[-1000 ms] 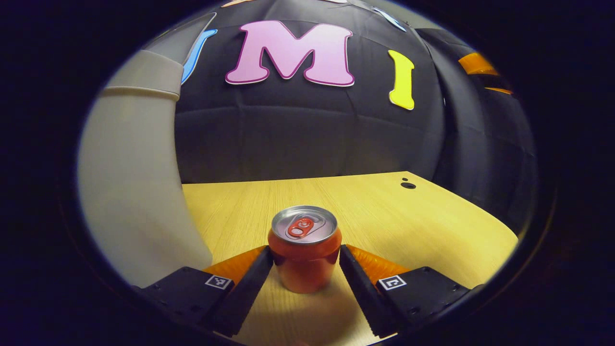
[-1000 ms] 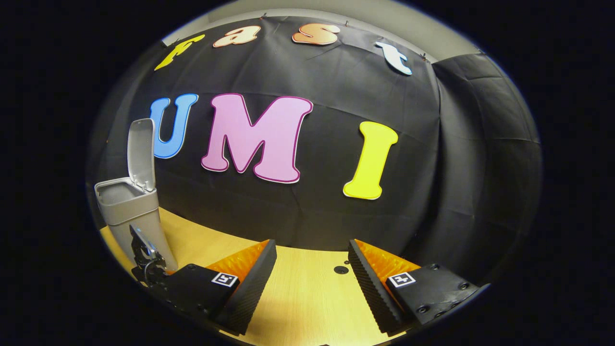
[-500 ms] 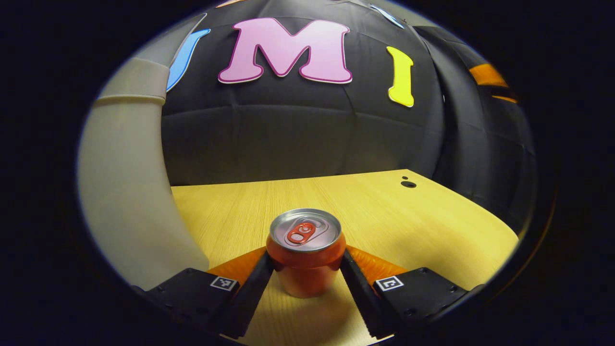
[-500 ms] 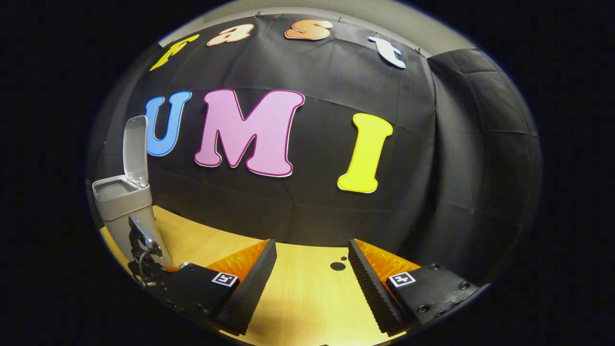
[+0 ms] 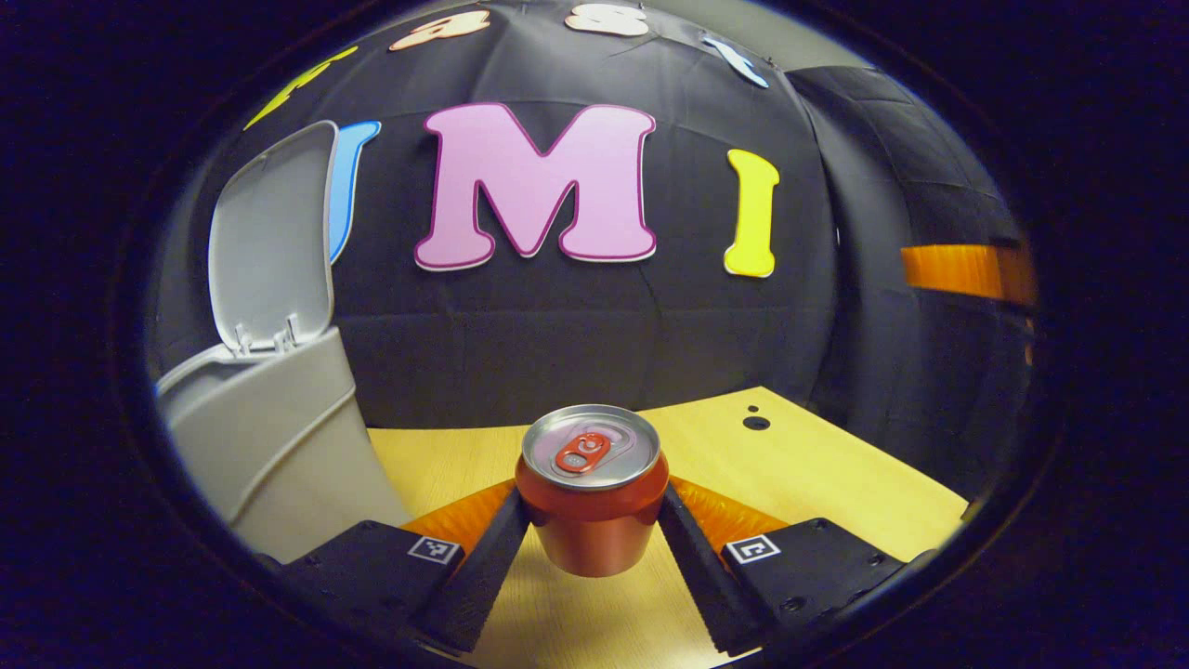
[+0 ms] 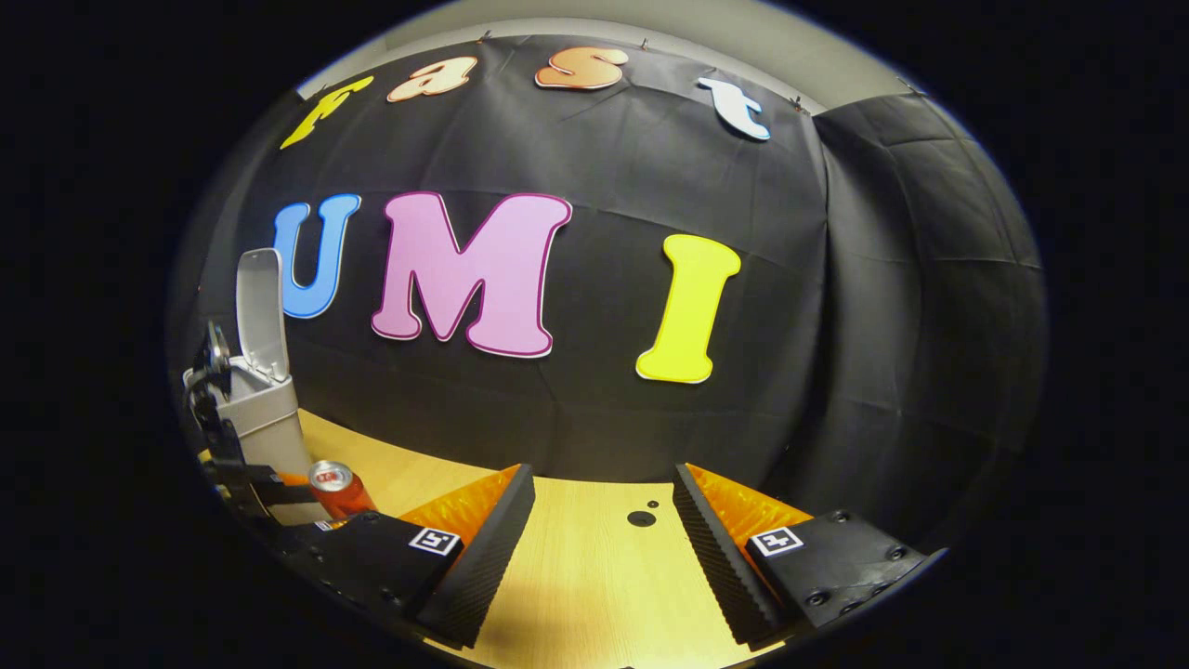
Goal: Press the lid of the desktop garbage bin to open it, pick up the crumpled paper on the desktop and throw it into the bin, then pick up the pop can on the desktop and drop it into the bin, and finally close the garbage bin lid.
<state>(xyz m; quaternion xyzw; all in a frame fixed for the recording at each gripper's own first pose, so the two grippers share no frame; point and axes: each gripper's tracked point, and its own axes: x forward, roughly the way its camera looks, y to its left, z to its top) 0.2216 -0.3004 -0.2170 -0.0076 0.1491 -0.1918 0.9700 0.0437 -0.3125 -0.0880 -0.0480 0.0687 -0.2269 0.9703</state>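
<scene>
An orange pop can (image 5: 592,502) with a silver top hangs above the wooden desk, and my left gripper (image 5: 593,531) is shut on its sides. The grey garbage bin (image 5: 279,446) stands just left of the can, its lid (image 5: 274,242) standing upright and open. In the right gripper view the same can (image 6: 338,488) shows at the far left beside the bin (image 6: 265,418), held by the other gripper (image 6: 279,491). My right gripper (image 6: 602,520) is open over the desk with nothing between its fingers. The bin's inside is hidden.
The light wooden desk (image 5: 817,474) stretches to the right with a small dark hole (image 5: 756,423) near its back edge. The black cloth wall closes the back and right side. The same hole (image 6: 641,518) lies ahead of my right gripper.
My left gripper has lifted the can off the desk, and the bin's open lid has come into its view. The right gripper has barely moved.
</scene>
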